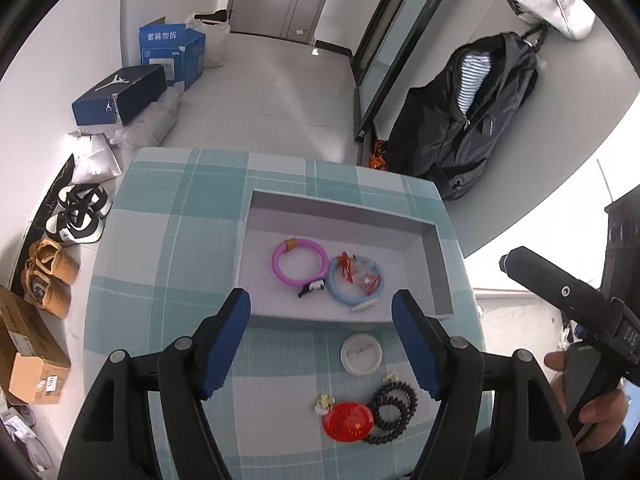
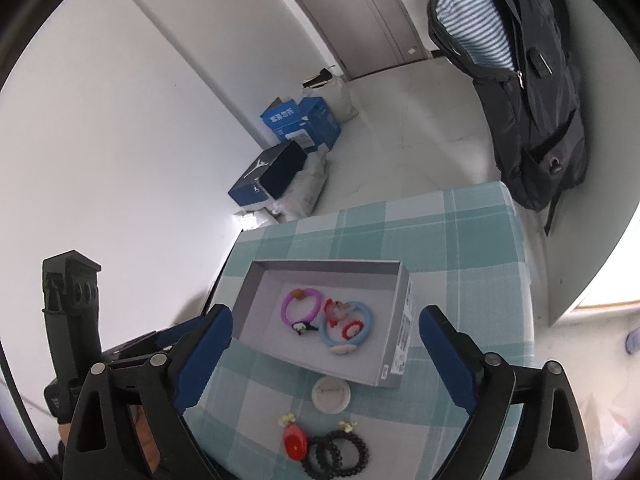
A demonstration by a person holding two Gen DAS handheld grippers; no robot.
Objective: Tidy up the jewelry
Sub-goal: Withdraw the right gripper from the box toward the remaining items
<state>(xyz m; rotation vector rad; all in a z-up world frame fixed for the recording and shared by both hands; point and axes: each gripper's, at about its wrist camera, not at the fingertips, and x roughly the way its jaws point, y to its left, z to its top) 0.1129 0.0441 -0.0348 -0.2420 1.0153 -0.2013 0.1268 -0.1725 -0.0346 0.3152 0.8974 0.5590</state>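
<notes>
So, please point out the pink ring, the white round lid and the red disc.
pink ring (image 1: 280, 270): left wrist view, left side of band.
white round lid (image 1: 361, 354): left wrist view, centre.
red disc (image 1: 349, 421): left wrist view, centre.

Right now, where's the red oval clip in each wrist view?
Left wrist: red oval clip at bottom centre, on the checked cloth, left of the black coil hair ties.
Right wrist: red oval clip at bottom centre, left of the same ties.
Shared landmark: white round disc between clip and grey tray.
</notes>
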